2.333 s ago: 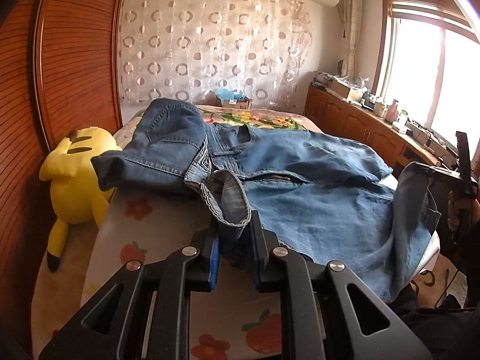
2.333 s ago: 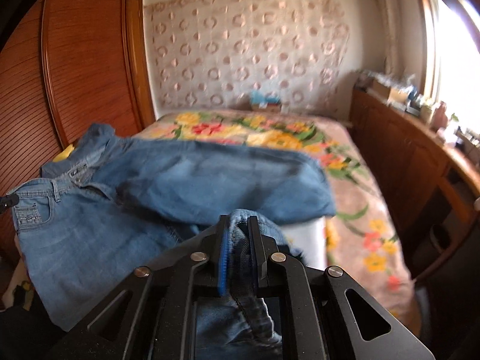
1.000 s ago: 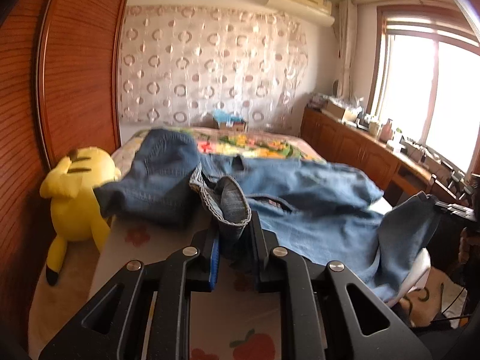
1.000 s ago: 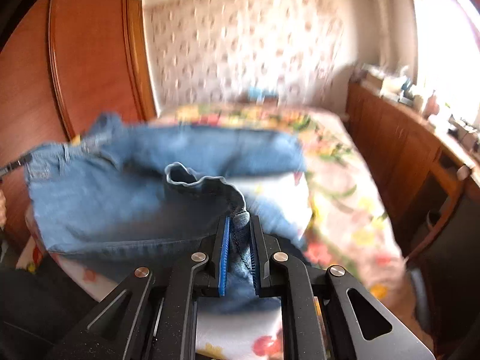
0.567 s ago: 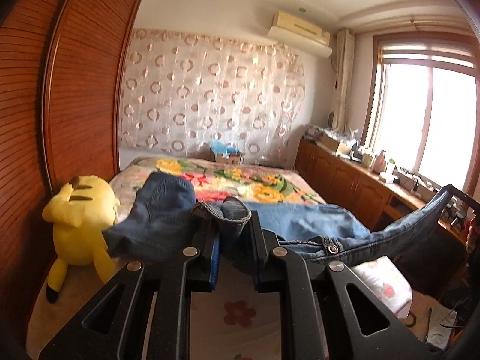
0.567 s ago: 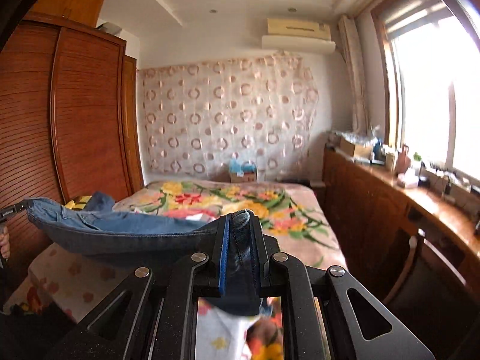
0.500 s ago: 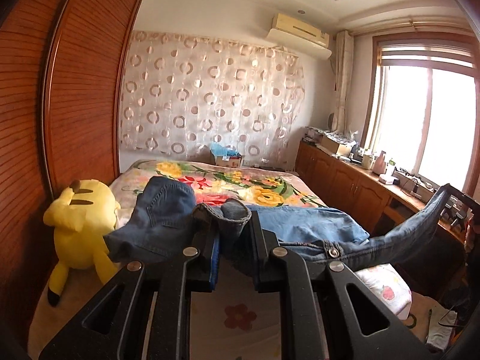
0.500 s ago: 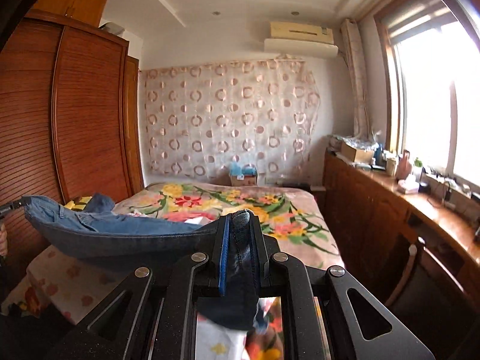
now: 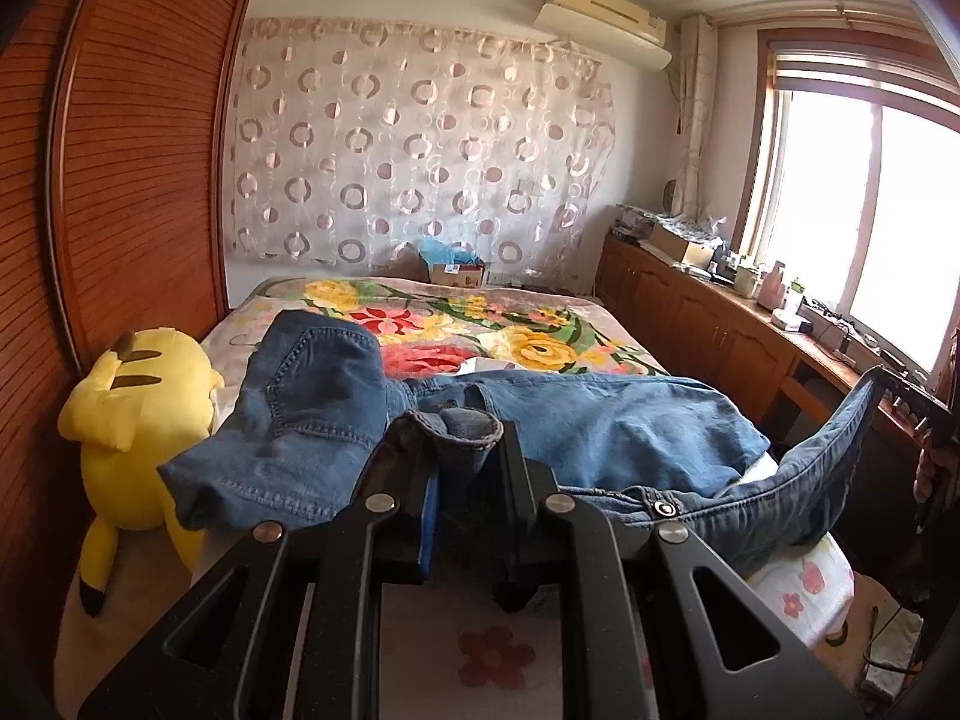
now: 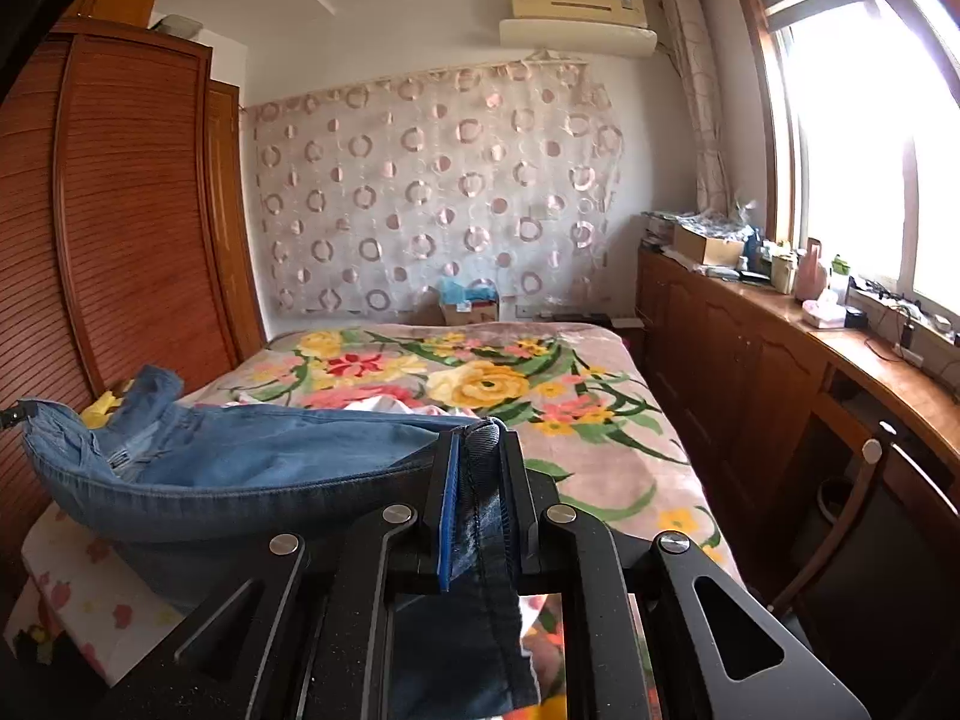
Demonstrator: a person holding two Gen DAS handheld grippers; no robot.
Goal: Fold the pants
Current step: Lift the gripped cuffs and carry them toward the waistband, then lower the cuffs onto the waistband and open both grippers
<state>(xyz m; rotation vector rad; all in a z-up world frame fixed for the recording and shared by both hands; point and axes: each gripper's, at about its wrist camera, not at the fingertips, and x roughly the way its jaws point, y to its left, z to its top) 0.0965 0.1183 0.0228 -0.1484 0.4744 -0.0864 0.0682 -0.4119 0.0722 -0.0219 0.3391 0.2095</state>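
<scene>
On the bed with its floral blanket, beside a yellow plush toy, you keep each tool, left and right, pinched on the jeans, holding the waistband raised while the legs rest behind, ready to fold.

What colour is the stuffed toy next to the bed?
The plush toy is yellow with dark stripes, clearest in the left wrist view.

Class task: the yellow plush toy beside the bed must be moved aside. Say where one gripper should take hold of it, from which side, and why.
Probably best to grip the yellow plush toy at its raised ear, coming from above. It lies wedged between the wardrobe and the bed, so its sides look blocked; the ear is narrow enough for the jaws.
</scene>
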